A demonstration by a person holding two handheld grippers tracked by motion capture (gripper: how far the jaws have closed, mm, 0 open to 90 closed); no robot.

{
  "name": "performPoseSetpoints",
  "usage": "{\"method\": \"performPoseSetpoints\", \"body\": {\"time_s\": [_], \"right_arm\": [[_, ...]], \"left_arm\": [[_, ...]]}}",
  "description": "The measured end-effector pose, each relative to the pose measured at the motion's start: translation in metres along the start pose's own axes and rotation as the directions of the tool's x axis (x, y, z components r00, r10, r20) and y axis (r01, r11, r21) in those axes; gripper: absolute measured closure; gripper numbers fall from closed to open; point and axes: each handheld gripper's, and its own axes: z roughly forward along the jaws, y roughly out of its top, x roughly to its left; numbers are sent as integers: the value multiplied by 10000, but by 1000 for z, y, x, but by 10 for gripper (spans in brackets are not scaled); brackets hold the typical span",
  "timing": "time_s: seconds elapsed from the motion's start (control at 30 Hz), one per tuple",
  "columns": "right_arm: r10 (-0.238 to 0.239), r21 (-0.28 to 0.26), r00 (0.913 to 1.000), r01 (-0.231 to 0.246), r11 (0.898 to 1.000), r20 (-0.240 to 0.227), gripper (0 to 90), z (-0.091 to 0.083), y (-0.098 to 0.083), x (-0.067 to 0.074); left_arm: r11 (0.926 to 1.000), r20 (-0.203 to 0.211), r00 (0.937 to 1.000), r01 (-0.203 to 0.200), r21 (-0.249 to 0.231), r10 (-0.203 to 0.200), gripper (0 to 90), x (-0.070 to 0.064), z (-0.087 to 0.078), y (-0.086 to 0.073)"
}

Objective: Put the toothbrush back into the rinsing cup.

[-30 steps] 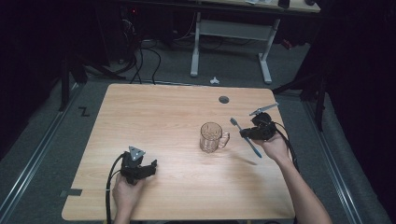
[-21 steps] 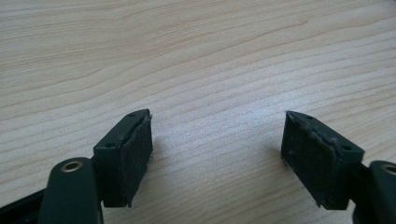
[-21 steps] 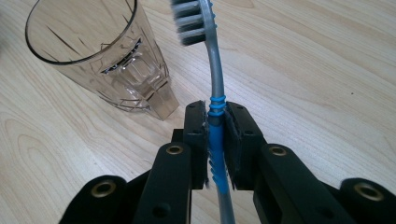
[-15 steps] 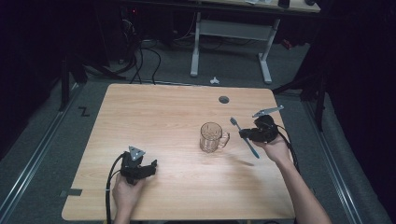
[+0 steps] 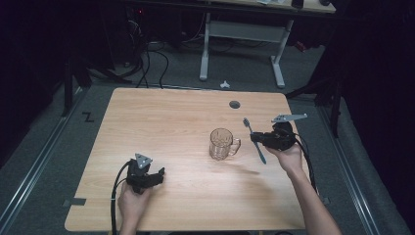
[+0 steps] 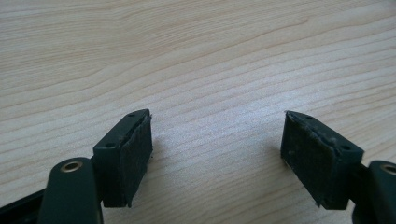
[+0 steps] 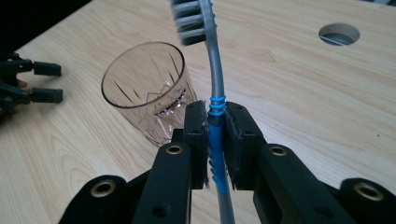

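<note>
A blue and grey toothbrush (image 7: 215, 70) stands bristles-up between the jaws of my right gripper (image 7: 215, 126), which is shut on its blue handle. From above, the right gripper (image 5: 255, 138) holds the toothbrush (image 5: 248, 126) off the table, just right of a clear glass mug (image 5: 222, 143). The mug (image 7: 149, 93) stands upright and empty, its handle turned toward that gripper. My left gripper (image 5: 157, 175) rests low at the table's front left. Its jaws (image 6: 217, 144) are open over bare wood, with nothing between the pads (image 6: 135, 154).
The wooden table (image 5: 171, 117) has a round cable hole (image 5: 234, 104) at the back, behind the mug. Dark floor, cables and a white desk frame lie beyond the far edge. The left gripper (image 7: 42, 81) shows far off past the mug.
The toothbrush in my right gripper has swung slightly steeper, its lower end nearer the mug. The left gripper and the mug have not moved.
</note>
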Motion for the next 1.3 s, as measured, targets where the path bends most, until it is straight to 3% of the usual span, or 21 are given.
{"method": "performPoseSetpoints", "body": {"time_s": [0.47, 0.87, 1.1, 1.3], "right_arm": [[-79, -1456, 9985, -1, 9894, -542, 801, -7, 0, 6], [-235, -1972, 9967, 76, 9803, -782, 801, -5, 10, 13], [89, -2283, 9939, -340, 9730, -1102, 801, -1, 13, 9], [84, -2409, 9938, -349, 9699, -1105, 801, -1, 16, 9]], "left_arm": [[10000, -8, 10000, -6, 2, 6, 255, 0, 0, 0], [10000, -9, 10000, -4, 1, 4, 256, 0, 0, 0], [10000, -10, 10000, -2, 2, 2, 255, 0, 0, 0], [10000, -12, 10000, -6, 3, 6, 255, 0, 0, 0]]}}
